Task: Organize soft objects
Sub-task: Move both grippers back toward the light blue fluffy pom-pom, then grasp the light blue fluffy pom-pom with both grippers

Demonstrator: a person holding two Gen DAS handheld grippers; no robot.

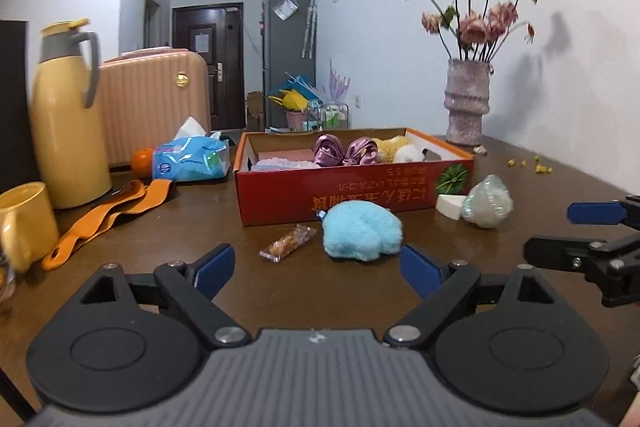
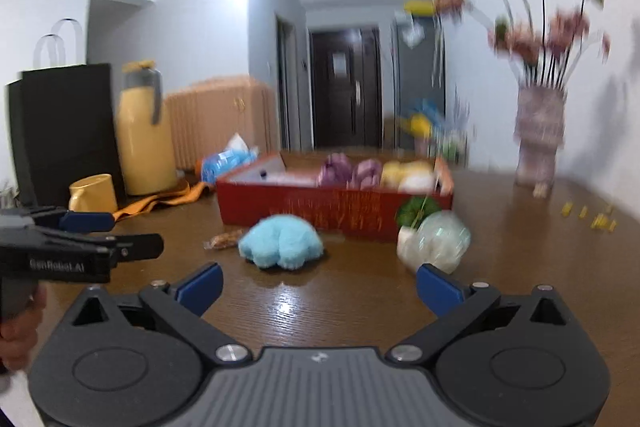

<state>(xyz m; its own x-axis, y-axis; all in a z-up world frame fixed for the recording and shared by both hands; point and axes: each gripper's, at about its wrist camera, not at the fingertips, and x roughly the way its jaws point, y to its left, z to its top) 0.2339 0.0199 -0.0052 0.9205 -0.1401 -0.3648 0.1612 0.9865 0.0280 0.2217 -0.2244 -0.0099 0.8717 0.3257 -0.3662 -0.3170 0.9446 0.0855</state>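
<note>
Both tongs hang spread and empty over the counter (image 1: 280, 299). My left tongs (image 1: 318, 269) have nothing between the blue pads, and my right tongs (image 2: 318, 285) are just as wide, with bare wood in the gap.

Two soft things lie outside the red box (image 1: 352, 195). I see the blue fluffy toy (image 1: 362, 231) on the counter just in front of the box's near wall, beside a small wrapped snack (image 1: 288, 242). From the left tongs it sits dead ahead and a touch right, almost against the right pad's tip; its longer side runs across my line of approach. From the right tongs the same toy (image 2: 280, 241) lies ahead and left of centre, farther off. So I judge the left hand the nearer one for it.

A pale green puff (image 2: 440, 239) rests by the box's near right corner, next to a white wedge sponge (image 1: 450, 205). It is close to my right pad, so I judge the right hand nearer there.

Inside the box I already count purple satin scrunchies (image 1: 346, 151) and a yellow plush (image 1: 394, 147)
</note>
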